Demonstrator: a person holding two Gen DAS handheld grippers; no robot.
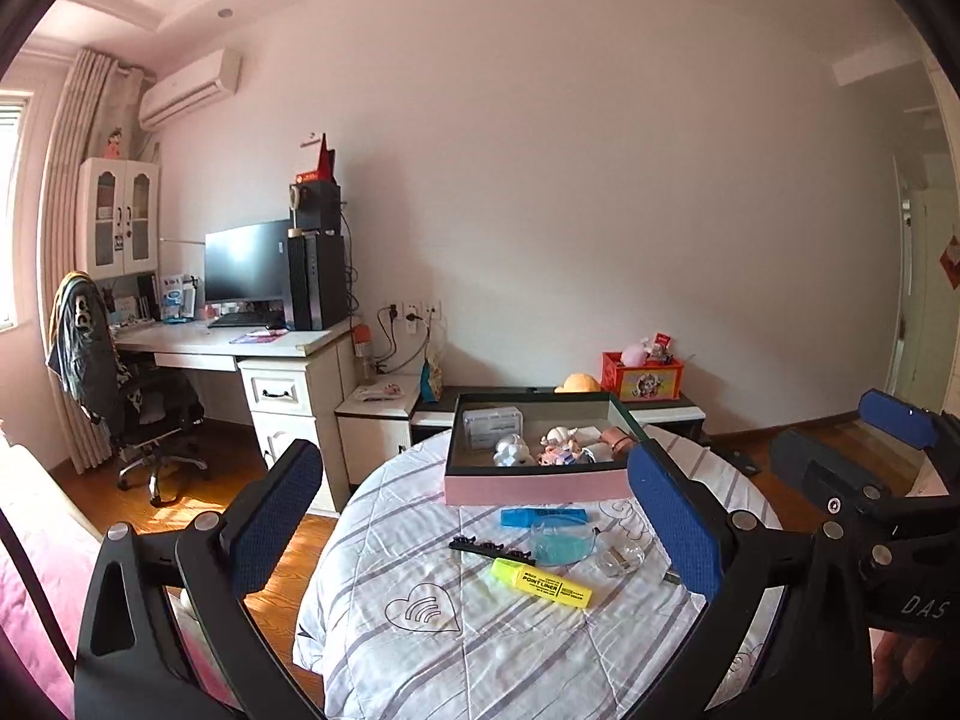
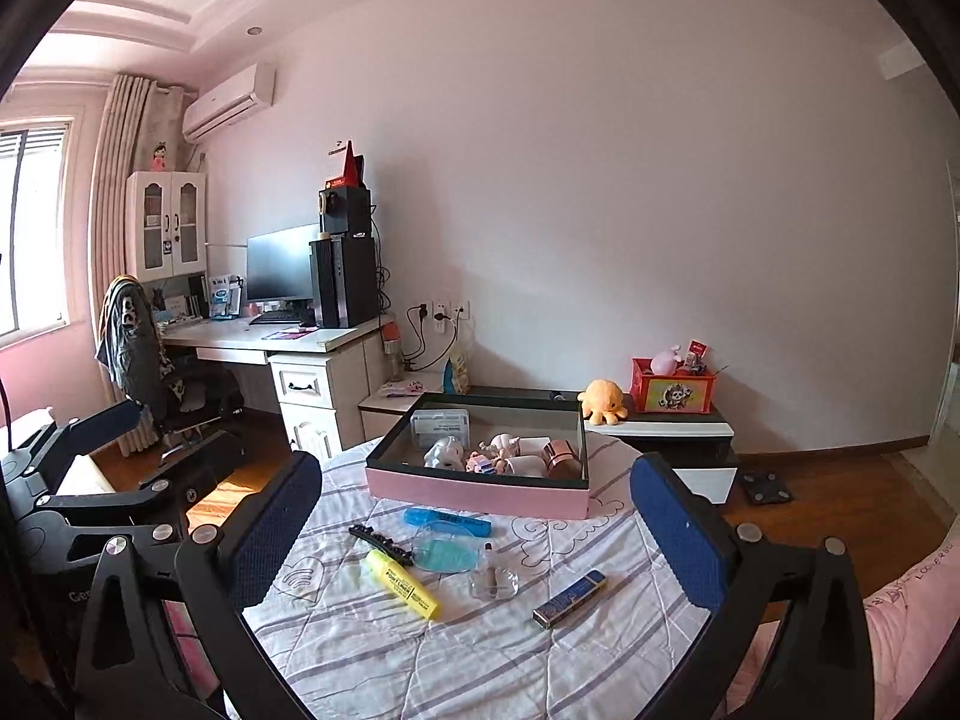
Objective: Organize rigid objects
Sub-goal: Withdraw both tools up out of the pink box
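Note:
A pink box (image 1: 534,489) (image 2: 480,495) with a dark rim holds several small figurines and a white case, on a round table with a striped cloth (image 1: 456,630) (image 2: 480,660). In front of it lie a yellow highlighter (image 1: 542,583) (image 2: 403,584), a blue highlighter (image 1: 543,516) (image 2: 447,521), a black hair clip (image 1: 491,549) (image 2: 381,543), a blue clear dish (image 1: 563,543) (image 2: 447,555), a small glass bottle (image 1: 621,558) (image 2: 493,579) and a blue-gold tube (image 2: 570,598). My left gripper (image 1: 480,528) is open and empty above the near table. My right gripper (image 2: 480,540) is open and empty likewise.
A desk with a monitor (image 1: 246,261) and PC tower, and an office chair (image 1: 138,402), stand at the left. A low cabinet behind the table carries an orange plush (image 2: 603,401) and a red box (image 2: 672,390). A pink bed edge (image 2: 912,618) is at the right.

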